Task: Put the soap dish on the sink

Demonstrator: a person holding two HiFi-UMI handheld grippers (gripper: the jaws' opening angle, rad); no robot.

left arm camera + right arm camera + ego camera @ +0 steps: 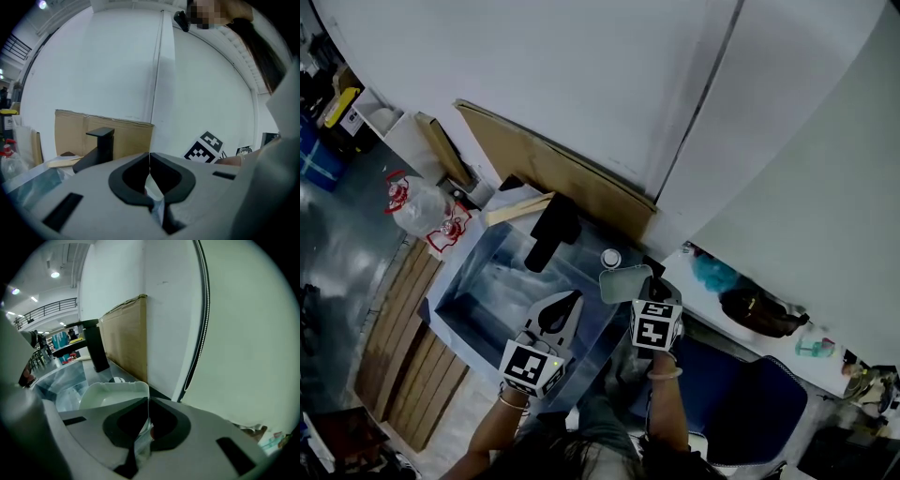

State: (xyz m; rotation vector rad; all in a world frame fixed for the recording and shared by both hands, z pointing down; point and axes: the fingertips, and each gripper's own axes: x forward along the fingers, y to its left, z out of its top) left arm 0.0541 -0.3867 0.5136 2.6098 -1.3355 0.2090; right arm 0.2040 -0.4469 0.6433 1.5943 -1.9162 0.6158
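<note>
The soap dish (623,281), clamped in the right gripper (148,420) over the sink (450,281) edge, is not yet placed; the left gripper (150,180) is closed, empty.

1. The soap dish (112,397) looks like pale, smooth plastic with a soft sheen.
2. The sink (478,281) is glossy and streaked with reflections.
3. The faucet (551,232) is smooth matt black.
4. The cardboard sheet (572,178) at 12 o'clock from the sink is dull brown and papery.
5. The left gripper (150,161) and right gripper (147,404) have matt grey plastic shells, and their jaws are lined in matt black.
6. At 8 o'clock in the head view, the slatted boards (398,356) look like bare wood.
7. At 10 o'clock, the bag (417,208) is clear, crinkled plastic.
8. The wall panels (581,75) are smooth, matt white.
</note>
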